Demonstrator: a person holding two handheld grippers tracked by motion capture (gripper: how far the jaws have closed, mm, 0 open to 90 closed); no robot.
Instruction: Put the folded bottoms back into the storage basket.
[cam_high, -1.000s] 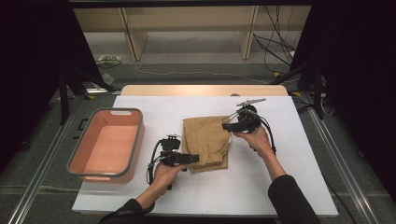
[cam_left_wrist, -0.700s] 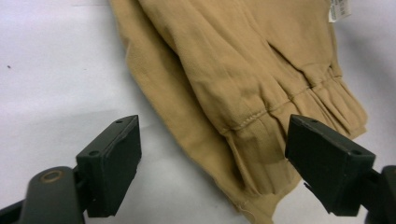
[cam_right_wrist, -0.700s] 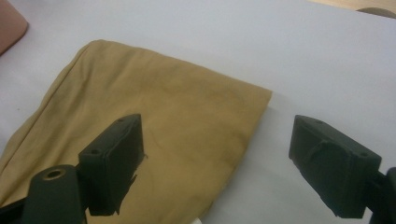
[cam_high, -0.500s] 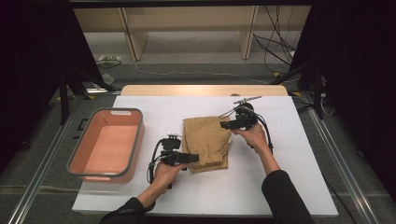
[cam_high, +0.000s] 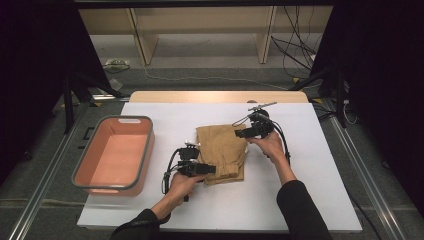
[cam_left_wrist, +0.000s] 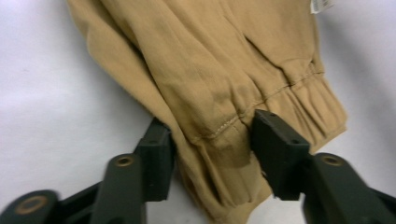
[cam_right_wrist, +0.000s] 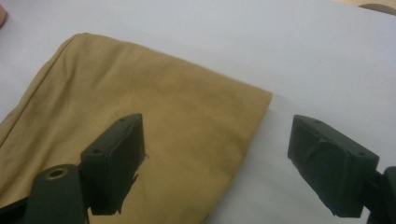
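Note:
A folded tan garment (cam_high: 222, 150) lies in the middle of the white table cover (cam_high: 310, 190). My left gripper (cam_high: 212, 170) is at its near left edge, and in the left gripper view (cam_left_wrist: 217, 140) the jaws press a bunched fold of the tan garment (cam_left_wrist: 210, 70) next to the ribbed hem. My right gripper (cam_high: 238, 134) is at the far right corner of the cloth. In the right gripper view (cam_right_wrist: 219, 158) its jaws stand wide apart above that corner of the tan garment (cam_right_wrist: 140, 93), one over the cloth and one over bare table.
A pink basin with a grey rim (cam_high: 146, 150) stands at the table's left side, with nothing in it. Bare white cover lies right of and in front of the garment. Wooden shelving (cam_high: 200, 20) and cables sit on the floor beyond the table.
My right gripper has moved a little away from the person and leftward, onto the garment's far right corner. The left gripper has stayed at the near left edge.

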